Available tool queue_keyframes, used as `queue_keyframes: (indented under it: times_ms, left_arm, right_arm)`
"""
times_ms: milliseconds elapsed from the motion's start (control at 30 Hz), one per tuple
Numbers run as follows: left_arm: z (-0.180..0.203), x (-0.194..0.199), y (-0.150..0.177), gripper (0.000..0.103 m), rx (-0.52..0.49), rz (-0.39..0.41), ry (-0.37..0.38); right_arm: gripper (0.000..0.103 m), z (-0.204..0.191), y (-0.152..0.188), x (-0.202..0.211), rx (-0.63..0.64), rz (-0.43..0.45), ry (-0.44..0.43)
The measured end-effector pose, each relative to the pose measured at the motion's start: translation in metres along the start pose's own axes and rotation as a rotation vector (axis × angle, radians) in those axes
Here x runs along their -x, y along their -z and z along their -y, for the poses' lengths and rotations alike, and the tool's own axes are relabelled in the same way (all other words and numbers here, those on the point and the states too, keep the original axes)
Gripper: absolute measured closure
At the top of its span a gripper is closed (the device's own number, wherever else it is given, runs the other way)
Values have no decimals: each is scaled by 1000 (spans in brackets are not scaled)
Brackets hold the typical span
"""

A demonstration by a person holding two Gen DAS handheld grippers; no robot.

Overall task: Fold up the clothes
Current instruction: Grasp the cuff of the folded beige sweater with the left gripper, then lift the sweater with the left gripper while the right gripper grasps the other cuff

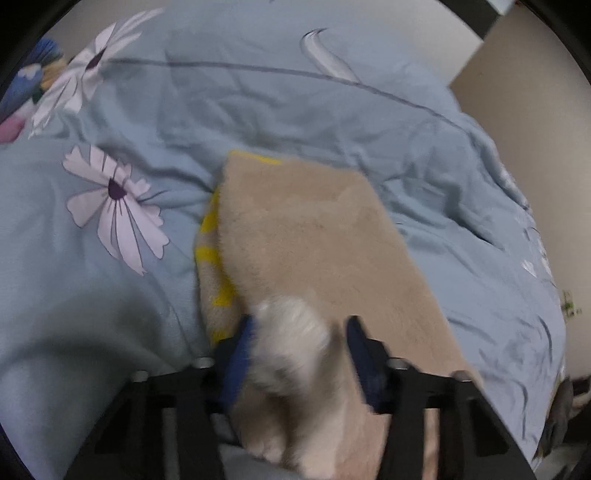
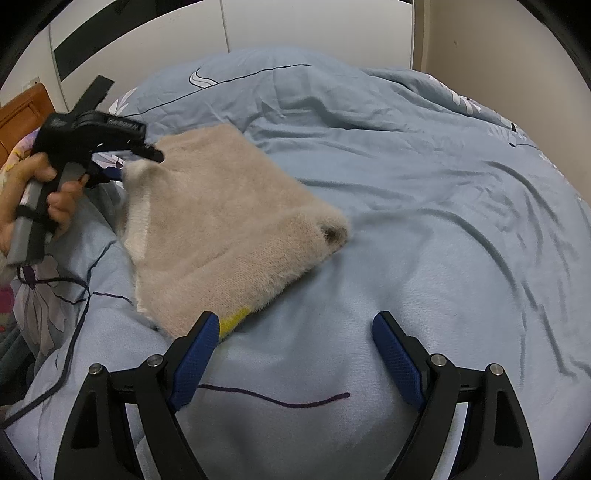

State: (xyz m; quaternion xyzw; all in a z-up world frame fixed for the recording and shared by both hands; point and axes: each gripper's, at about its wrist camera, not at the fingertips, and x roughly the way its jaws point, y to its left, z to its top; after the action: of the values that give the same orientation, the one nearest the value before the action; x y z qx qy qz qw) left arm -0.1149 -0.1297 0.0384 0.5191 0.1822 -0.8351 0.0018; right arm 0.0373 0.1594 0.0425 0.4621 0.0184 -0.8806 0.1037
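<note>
Pale blue bedding printed with lilac flowers covers the bed (image 2: 424, 206), and white wardrobe doors (image 2: 229, 33) stand behind it. A fluffy beige sweater (image 2: 229, 229), already doubled into a rough rectangle, is laid on the duvet toward the bed's left side as the right wrist view shows it, with a yellow patch (image 2: 234, 319) showing at its near corner and a rolled opening at its right corner.

The left gripper (image 1: 301, 341) is held over one end of the sweater. A whitish tuft of the garment (image 1: 290, 347) is seen between its blue fingers (image 1: 240, 354), touching one of them while a gap is left at the other; the picture is blurred there, so it cannot be told whether that edge is clamped or merely enclosed. The right gripper (image 2: 291, 354) is held above bare duvet just beside the yellow corner, its fingers (image 2: 195, 358) spread wide and nothing between them.

A late fold appears to be in hand, with one end being handled by the left gripper. For the next move, the near corner would likely need to be taken by the right gripper, so that both ends can be carried over evenly and the thick pile kept from bunching.
</note>
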Motion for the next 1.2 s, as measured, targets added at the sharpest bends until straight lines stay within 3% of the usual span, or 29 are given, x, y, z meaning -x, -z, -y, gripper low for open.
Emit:
queue_keyframes:
  times_ms: [100, 167, 233, 300, 333, 433, 533, 700, 800, 900, 1000, 1067, 1133, 1200]
  left_arm:
    - [5, 8, 5, 61, -33, -8, 115]
    - [10, -2, 5, 59, -50, -55, 121]
    - [7, -16, 1, 55, -25, -108, 163]
    - [2, -37, 0, 57, 64, -185, 213]
    - [3, -39, 4, 68, 84, -185, 237]
    - [18, -32, -4, 76, 75, -153, 267]
    - [31, -8, -15, 78, 41, -112, 305]
    - [49, 25, -46, 78, 45, -83, 414]
    - [63, 30, -60, 78, 30, -81, 418]
    - [67, 37, -63, 78, 14, -73, 429]
    - [64, 39, -62, 79, 10, -69, 437]
    - [62, 44, -61, 80, 0, -66, 441]
    - [71, 53, -58, 80, -30, -46, 443]
    - [83, 66, -57, 80, -63, -17, 461]
  right_arm:
    - [17, -1, 0, 0, 3, 0, 3]
    - [17, -3, -1, 0, 14, -3, 11]
    - [17, -5, -1, 0, 25, -9, 14]
    - [17, -7, -2, 1, 33, -21, 9]
    - [17, -9, -3, 1, 41, -29, 1]
    - [17, -21, -5, -3, 100, -68, -42]
    - [17, -39, -2, -14, 202, -114, -72]
    - [17, -64, -2, -33, 344, -156, -36]
    - [18, -61, -14, -38, 317, -114, 21]
    - [21, -42, -28, -32, 213, -43, 53]
    - [46, -12, -35, -27, 96, 4, 55]
    - [72, 4, -34, -27, 65, 19, 88]
    - [87, 24, -38, -22, 10, 45, 124]
    - [91, 48, -47, -6, -60, 92, 146]
